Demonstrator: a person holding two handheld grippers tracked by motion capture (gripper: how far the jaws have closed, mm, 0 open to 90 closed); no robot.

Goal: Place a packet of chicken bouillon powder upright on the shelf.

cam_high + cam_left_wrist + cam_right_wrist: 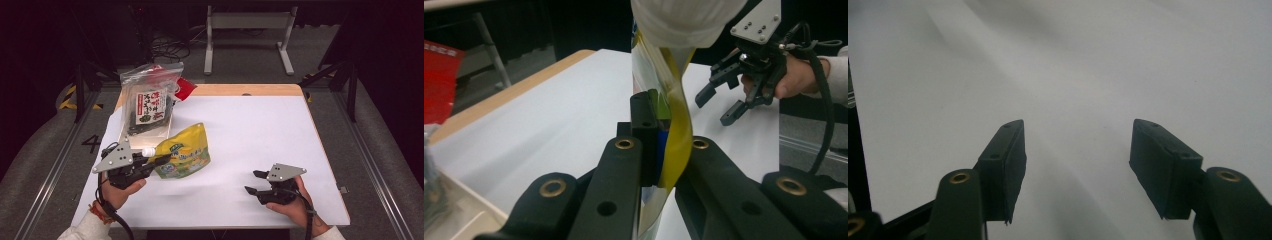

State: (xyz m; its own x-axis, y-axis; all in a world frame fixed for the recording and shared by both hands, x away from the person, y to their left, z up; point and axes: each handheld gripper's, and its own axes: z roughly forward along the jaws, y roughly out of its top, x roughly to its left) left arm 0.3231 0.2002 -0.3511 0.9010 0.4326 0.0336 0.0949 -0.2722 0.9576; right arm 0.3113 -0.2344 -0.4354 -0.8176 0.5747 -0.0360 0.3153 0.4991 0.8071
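You can read a number 4 marked on the floor (91, 143) left of the table. The label on the clear bag (150, 106) carries red Asian characters, too small to make out. Print on the yellow pouch (187, 152) is blurred.

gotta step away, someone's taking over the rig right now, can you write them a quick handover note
Left gripper: shut on the yellow spouted pouch, gripping just below its white cap; the pouch lies on the white table.
Right gripper: open, empty, low over bare table at front right.
Zip bag of snacks stands in the shallow tray at back left.
Done: pouch grasped. Left: likely moving it to the tray.
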